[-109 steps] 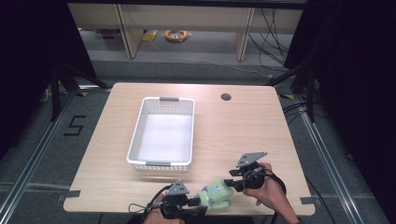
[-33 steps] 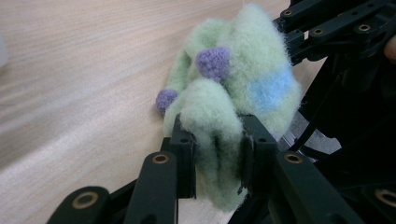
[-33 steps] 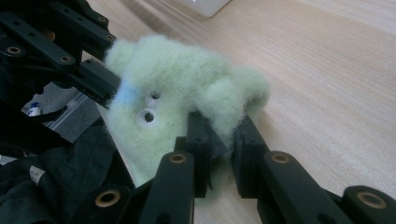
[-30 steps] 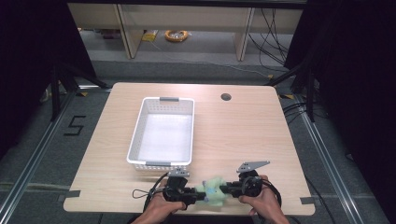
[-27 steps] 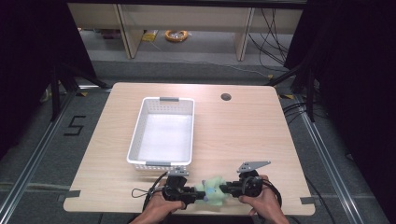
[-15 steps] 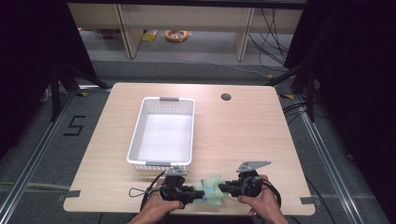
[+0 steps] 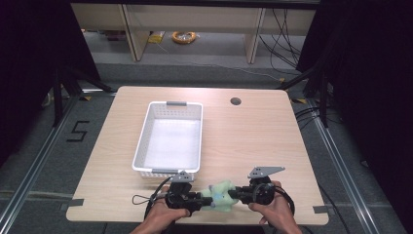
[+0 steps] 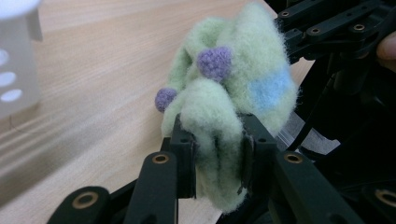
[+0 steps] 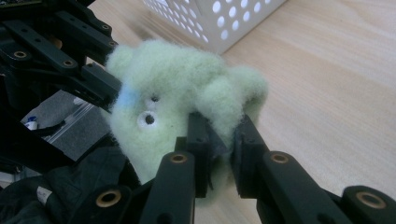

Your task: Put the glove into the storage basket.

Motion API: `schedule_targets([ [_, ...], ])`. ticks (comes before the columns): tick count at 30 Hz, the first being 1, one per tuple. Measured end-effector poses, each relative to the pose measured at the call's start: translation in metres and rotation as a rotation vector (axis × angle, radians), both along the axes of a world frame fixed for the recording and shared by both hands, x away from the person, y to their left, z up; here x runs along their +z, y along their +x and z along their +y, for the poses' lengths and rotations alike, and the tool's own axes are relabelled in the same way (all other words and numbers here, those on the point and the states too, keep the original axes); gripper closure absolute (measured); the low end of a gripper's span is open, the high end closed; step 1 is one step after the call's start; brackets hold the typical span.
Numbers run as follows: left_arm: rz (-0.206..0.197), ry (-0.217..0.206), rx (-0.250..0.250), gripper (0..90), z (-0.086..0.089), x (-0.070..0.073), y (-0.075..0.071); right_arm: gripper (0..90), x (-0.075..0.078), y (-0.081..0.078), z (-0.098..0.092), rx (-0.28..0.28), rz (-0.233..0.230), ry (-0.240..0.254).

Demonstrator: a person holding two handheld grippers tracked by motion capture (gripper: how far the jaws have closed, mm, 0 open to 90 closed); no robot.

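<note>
A small pale-green felt toy [image 7: 221, 194] with purple knobs [image 8: 215, 62], a blue patch and white eyes [image 9: 148, 119] is held between both grippers just above the table's front edge. My left gripper [image 7: 202, 201] is shut on one end of the green felt toy [image 8: 219, 135], the wool squeezed between its pads. From the other side my right gripper [image 7: 236, 194] is shut on a fold of the green felt toy [image 9: 187, 93]. The two grippers face each other, jaws nearly touching.
A white perforated basket [image 7: 170, 139] stands mid-table just beyond the hands, its near wall close to the left gripper. The wooden table [image 7: 253, 136] has a round cable hole [image 7: 235, 101] at the back right. Tape marks sit at the front corners.
Compared with a few seconds ago, the right gripper has come down and left to meet the toy. Over the last second nothing has visibly moved.
</note>
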State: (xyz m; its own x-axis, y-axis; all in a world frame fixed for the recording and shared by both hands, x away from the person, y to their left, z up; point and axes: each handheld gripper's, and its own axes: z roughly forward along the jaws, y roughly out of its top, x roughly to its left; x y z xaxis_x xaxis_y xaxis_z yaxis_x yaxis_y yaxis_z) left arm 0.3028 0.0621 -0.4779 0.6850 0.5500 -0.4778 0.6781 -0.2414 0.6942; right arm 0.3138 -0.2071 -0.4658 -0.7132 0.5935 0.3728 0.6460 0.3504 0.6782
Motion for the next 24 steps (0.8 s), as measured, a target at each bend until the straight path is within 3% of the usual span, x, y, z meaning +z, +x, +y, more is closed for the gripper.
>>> schedule_targets([
  [1,-0.006,-0.002,-0.009,70.2,0.001,0.001,0.001,80.0,0.001,0.003,-0.001,0.033,-0.039,-0.001],
  [3,-0.012,-0.005,-0.003,70.2,0.003,0.005,0.002,80.0,0.007,0.000,0.001,0.009,-0.006,0.011],
  [6,-0.018,-0.008,-0.004,70.2,0.007,0.011,0.004,80.0,0.012,0.003,0.004,0.015,-0.048,0.008],
  [7,-0.023,-0.003,-0.005,70.2,0.008,0.013,0.005,80.0,0.015,0.003,0.005,0.010,-0.047,-0.012],
  [10,-0.028,0.000,-0.010,70.2,0.013,0.022,0.008,80.0,0.023,0.005,0.010,0.021,-0.030,0.017],
  [11,-0.034,-0.001,-0.011,70.2,0.014,0.026,0.009,80.0,0.026,0.007,0.010,0.025,-0.057,0.012],
  [12,-0.042,0.006,-0.010,70.2,0.016,0.030,0.010,80.0,0.030,0.008,0.012,0.020,-0.044,0.014],
  [14,-0.060,0.013,-0.006,70.2,0.018,0.038,0.012,80.0,0.035,0.013,0.014,0.034,-0.079,0.018],
  [15,-0.065,0.010,-0.012,70.1,0.020,0.042,0.014,80.0,0.040,0.013,0.016,0.024,-0.051,0.020],
  [18,-0.071,0.006,0.002,70.1,0.026,0.056,0.019,80.0,0.051,0.021,0.020,0.039,-0.087,0.023],
  [20,-0.080,0.005,0.006,70.1,0.029,0.062,0.023,80.0,0.059,0.024,0.024,0.034,-0.079,0.037],
  [21,-0.087,0.013,0.015,70.0,0.031,0.066,0.025,80.0,0.063,0.028,0.025,0.044,-0.110,0.028],
  [24,-0.090,0.019,0.031,70.0,0.036,0.077,0.033,80.0,0.073,0.037,0.032,0.036,-0.116,0.032],
])
